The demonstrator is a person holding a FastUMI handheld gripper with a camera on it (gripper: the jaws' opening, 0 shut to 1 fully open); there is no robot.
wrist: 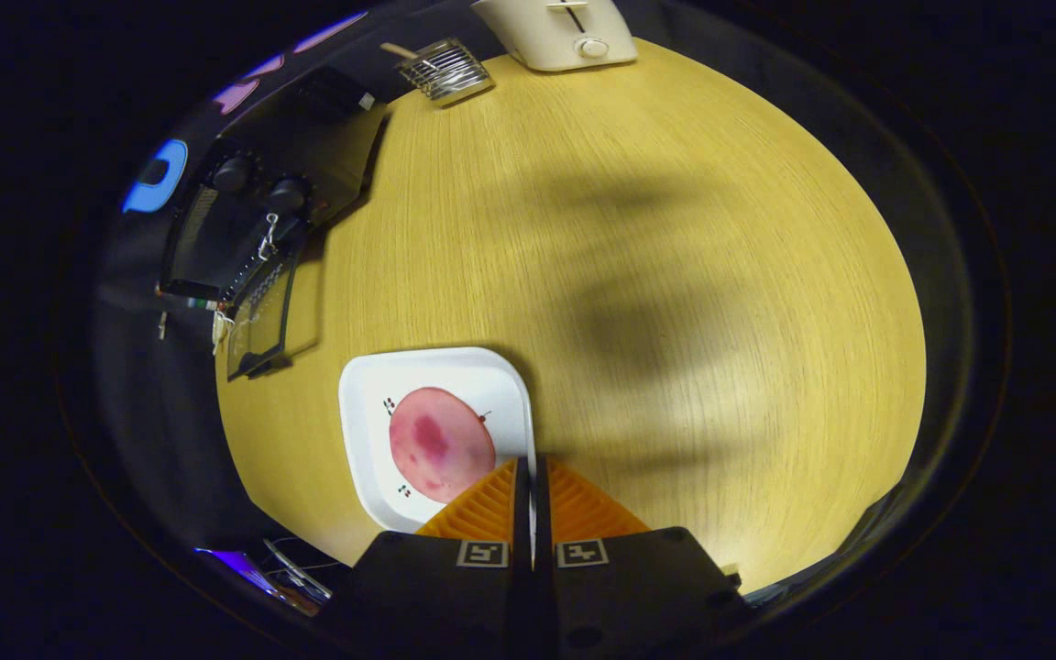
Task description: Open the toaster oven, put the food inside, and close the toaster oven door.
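Fingers point(491, 500) of hand-held gripper point(532, 477) pinch plate point(436, 376).

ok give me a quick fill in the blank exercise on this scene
1. The round pink slice of food lies on a white square ____.
2. The black toaster oven's glass door is ____.
3. The gripper's orange ridged fingers are ____, over the plate's edge.
4. The cream pop-up toaster stands at the wooden table's ____ edge.

Missing words: plate; open; shut; far
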